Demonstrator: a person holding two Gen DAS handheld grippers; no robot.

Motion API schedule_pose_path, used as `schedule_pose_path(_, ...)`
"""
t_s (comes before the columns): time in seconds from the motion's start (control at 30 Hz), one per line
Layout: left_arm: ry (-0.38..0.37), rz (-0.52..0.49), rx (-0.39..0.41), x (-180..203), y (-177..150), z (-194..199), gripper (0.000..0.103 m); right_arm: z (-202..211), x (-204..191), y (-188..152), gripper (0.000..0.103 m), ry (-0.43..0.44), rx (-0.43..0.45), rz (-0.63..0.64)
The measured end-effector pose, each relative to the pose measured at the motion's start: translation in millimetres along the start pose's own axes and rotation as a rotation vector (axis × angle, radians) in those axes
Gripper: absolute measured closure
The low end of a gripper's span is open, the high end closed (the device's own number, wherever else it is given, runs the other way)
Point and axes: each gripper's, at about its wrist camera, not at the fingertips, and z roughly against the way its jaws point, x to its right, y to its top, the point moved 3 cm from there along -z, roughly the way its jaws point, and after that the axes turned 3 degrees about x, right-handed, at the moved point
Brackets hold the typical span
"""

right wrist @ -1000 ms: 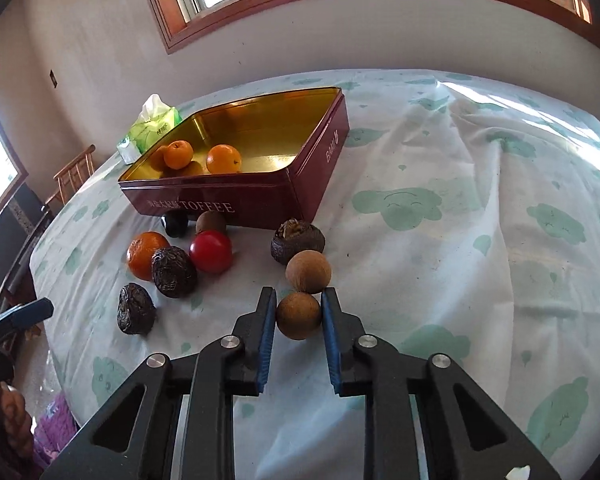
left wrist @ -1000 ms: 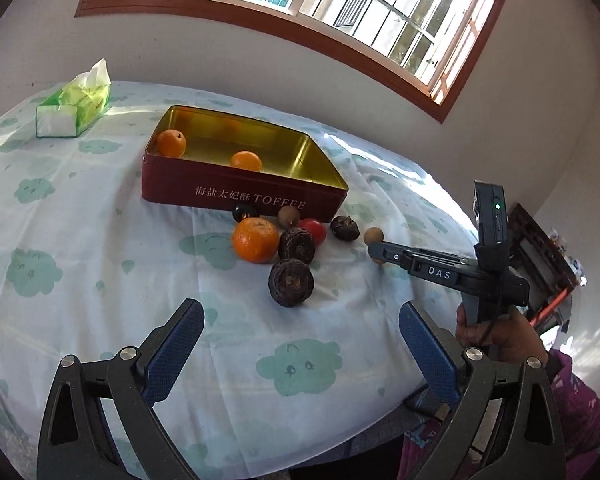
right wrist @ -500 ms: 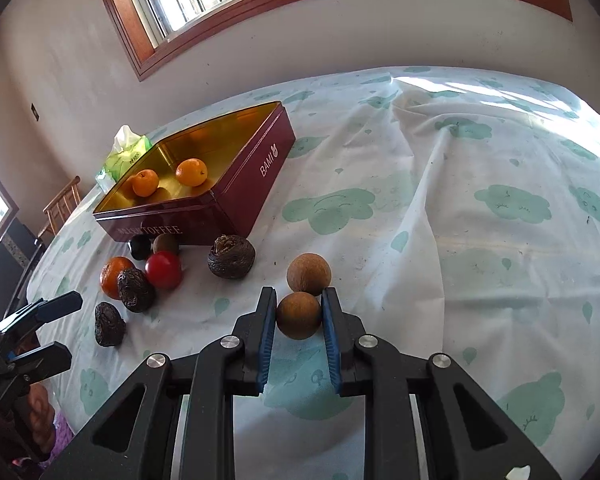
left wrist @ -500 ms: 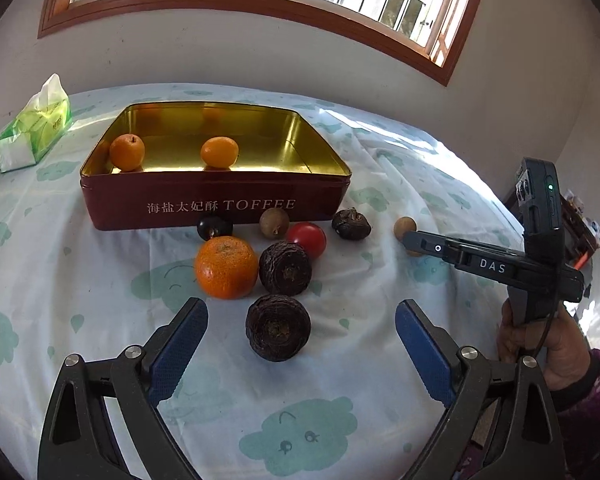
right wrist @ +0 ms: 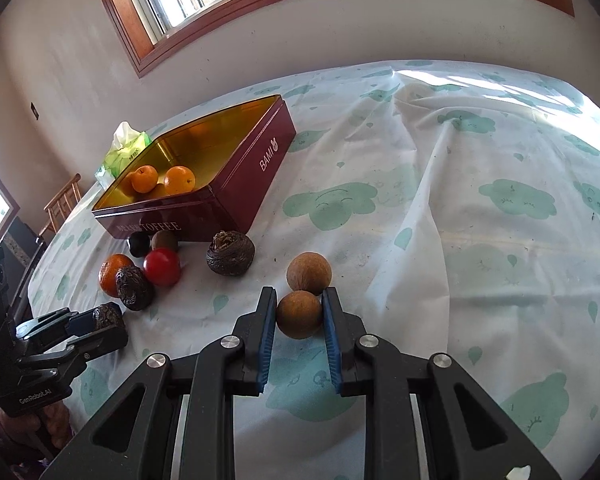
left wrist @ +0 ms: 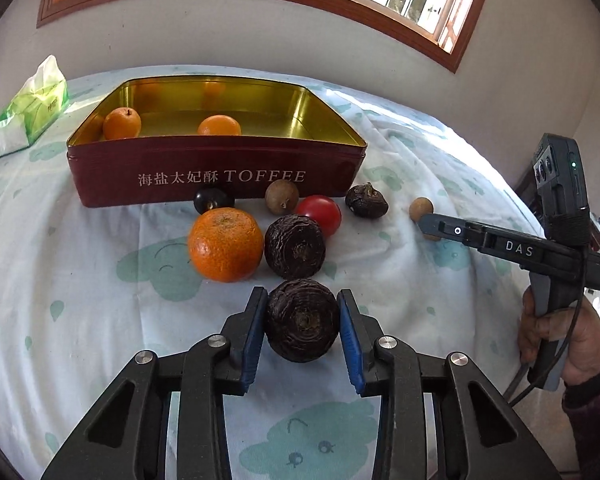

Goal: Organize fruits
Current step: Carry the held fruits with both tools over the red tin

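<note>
Blue-padded left gripper (left wrist: 302,322) angled tableward

The left hand-held gripper (left wrist: 302,326) has come forward and down to the nearest dark wrinkled fruit (left wrist: 301,322), its once wide jaws now closing around it.

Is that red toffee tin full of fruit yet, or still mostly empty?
Mostly empty. The red toffee tin holds only two oranges near one end; the rest of its gold floor is bare.
</note>
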Motion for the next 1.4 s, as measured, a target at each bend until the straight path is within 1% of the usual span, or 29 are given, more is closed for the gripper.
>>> schedule_pose_path(0.17,0.028,0.006,0.019,-4.6,-5.1,13.9,0.067,-1.2,-3.6,-0.7,0.082,-0.025,-0.001,0.023)
schedule_pose_path(0.4,0.095,-0.039,0.104,-10.7,3.3,49.1,0.067,-0.7,-7.3,-0.6,0.082,-0.049,-0.001,0.042)
schedule_pose_path(0.47,0.115,-0.055,0.119,-11.2,4.4,56.2,0.067,1.3,-7.8,-1.1,0.082,-0.074,0.005,0.038)
schedule_pose_path(0.57,0.148,-0.081,0.144,-12.4,6.0,66.6,0.067,11.2,-12.6,-7.5,0.082,-0.034,0.025,-0.01)
schedule_pose_path(0.7,0.189,-0.112,0.167,-13.3,6.4,74.2,0.067,29.5,-35.3,-14.7,0.082,0.022,0.059,-0.014)
schedule_pose_path(0.93,0.208,-0.105,0.182,-18.6,7.9,79.6,0.067,56.3,-80.2,-12.0,0.082,0.103,0.102,0.036)
schedule_pose_path(1.1,0.226,-0.117,0.193,-19.6,9.7,82.7,0.067,68.7,-104.1,-8.9,0.082,0.151,0.121,0.064)
schedule_pose_path(1.27,0.237,-0.122,0.201,-21.4,11.6,85.0,0.067,76.1,-117.2,-7.1,0.082,0.184,0.129,0.078)
schedule_pose_path(1.4,0.239,-0.121,0.201,-22.3,12.5,85.5,0.067,77.7,-120.5,-7.3,0.082,0.199,0.128,0.077)
